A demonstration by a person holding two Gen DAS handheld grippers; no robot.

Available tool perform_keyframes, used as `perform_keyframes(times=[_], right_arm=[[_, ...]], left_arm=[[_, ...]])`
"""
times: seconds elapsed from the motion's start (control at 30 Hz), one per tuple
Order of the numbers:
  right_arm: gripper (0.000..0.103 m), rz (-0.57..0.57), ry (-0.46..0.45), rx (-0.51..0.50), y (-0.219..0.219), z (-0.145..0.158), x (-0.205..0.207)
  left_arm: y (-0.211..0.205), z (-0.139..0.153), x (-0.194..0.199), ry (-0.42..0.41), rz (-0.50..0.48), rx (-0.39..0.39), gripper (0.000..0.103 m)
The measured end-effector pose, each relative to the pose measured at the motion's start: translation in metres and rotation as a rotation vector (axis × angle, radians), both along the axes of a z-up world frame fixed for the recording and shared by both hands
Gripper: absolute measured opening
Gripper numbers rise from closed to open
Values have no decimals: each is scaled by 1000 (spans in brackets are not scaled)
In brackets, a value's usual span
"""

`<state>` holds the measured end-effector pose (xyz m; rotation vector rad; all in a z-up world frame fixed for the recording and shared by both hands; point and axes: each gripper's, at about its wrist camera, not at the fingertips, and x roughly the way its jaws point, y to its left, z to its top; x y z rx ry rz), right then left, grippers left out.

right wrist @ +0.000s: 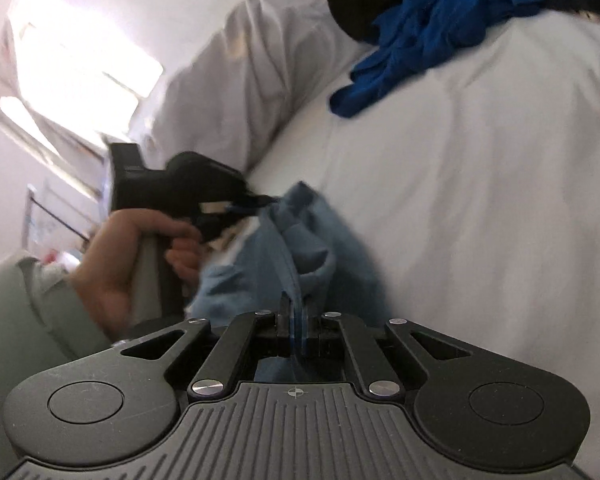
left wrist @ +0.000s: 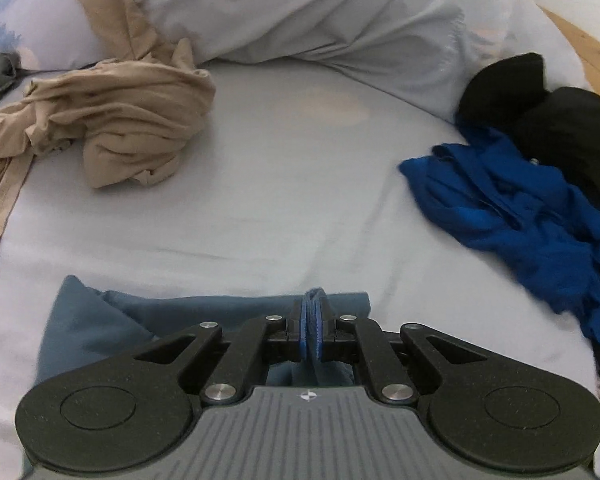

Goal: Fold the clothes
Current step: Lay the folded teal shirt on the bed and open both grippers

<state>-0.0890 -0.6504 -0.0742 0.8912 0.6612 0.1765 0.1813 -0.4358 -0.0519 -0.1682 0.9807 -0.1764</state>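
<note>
- The light blue garment (right wrist: 300,240) hangs bunched between the two tools, low over the bed (left wrist: 260,208), at about 6 o'clock in the left wrist view and near the middle of the right wrist view.
- The left tongs (left wrist: 311,330) are pressed together on a fold of it; a thin ridge of cloth shows between the blue pads.
- The right tongs (right wrist: 297,330) are likewise pinched on an edge of the same cloth, which runs up and away from them toward the other tool.
- In the right wrist view the person's left hand (right wrist: 120,264) grips the tool's handle at 9 o'clock, a pale green sleeve (right wrist: 24,320) behind it; that view is tilted and blurred.
- A crumpled beige garment (left wrist: 128,120) lies on the bed at 10 o'clock in the left view, well apart from the work.
- A royal blue garment (left wrist: 512,216) sits at 3 o'clock, touching a black garment (left wrist: 556,128) just beyond it.
- A rumpled white duvet (left wrist: 320,12) is heaped at 12 o'clock.
- Risks, as I judge them: each grip holds only a narrow bit of cloth, so a quick pull could slip it free; the piece is bunched, so laying it down now may trap creases; a wide swing right could drag the blue pile.
- No brand, label or writing can be read; only a small round target mark on each tool body.
</note>
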Motion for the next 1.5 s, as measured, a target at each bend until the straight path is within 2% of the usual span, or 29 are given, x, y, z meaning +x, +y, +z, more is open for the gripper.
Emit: perform_keyframes(times=[0.1, 0.17, 0.2, 0.23, 0.27, 0.37, 0.47, 0.5, 0.57, 0.6, 0.7, 0.73, 0.77, 0.83, 0.93, 1.0, 1.1, 1.2, 1.3, 1.33, 1.37, 1.43, 1.5], right_arm=[[15, 17, 73, -19, -5, -12, 3], [45, 15, 103, 1, -9, -17, -10], [55, 16, 107, 23, -11, -19, -19], [72, 17, 88, 48, -14, -20, -30], [82, 21, 61, 71, -16, -21, -40], [83, 50, 27, 46, -16, -19, -61], [81, 93, 4, -67, -3, -8, -69], [78, 90, -16, -87, 2, -4, -71], [63, 95, -55, -128, 13, 5, -73], [62, 113, -52, -152, 20, 6, -72], [43, 135, 30, -233, 39, -2, -66], [22, 127, 63, -259, 43, -5, -65], [9, 106, 96, -279, 45, -6, -67], [4, 72, 124, -294, 49, 0, -73], [4, 50, 134, -357, 60, 26, -88], [4, 47, 176, -391, 62, 34, -91], [4, 52, 310, -430, 62, 24, -88], [9, -43, 412, -559, 62, 28, -90], [13, -131, 340, -558, 54, 52, -87], [25, -143, 300, -549, 53, 61, -82], [43, -141, 258, -552, 57, 69, -71], [62, -96, 153, -567, 68, 84, -39], [64, -14, 62, -591, 79, 93, 3]], left_arm=[[-5, -9, 4, -26, -12, 7, 9], [-6, -10, 4, -56, -30, 0, 25], [-6, -10, 3, -72, -40, -5, 28], [-3, -6, 2, -85, -53, -22, 34], [1, -2, 0, -97, -68, -43, 42], [16, 14, -10, -143, -111, -97, 59], [47, 37, -38, -210, -130, -112, 77], [61, 43, -49, -225, -124, -118, 79], [93, 53, -76, -236, -103, -137, 84], [108, 56, -91, -233, -91, -141, 84], [158, 58, -135, -215, -64, -129, 86], [171, 55, -147, -198, -65, -123, 86], [183, 50, -159, -165, -66, -116, 86], [204, 36, -176, -84, -72, -129, 86], [218, 15, -199, 9, -120, -214, 86], [218, 6, -210, 34, -156, -285, 86], [212, 1, -220, 42, -178, -344, 86], [211, 5, -222, 36, -196, -357, 86], [225, 6, -216, 9, -161, -388, 86], [230, 5, -212, -2, -148, -390, 86], [234, 5, -205, -16, -132, -385, 86], [240, 5, -188, -39, -99, -380, 86], [244, 9, -162, -57, -84, -388, 86]])
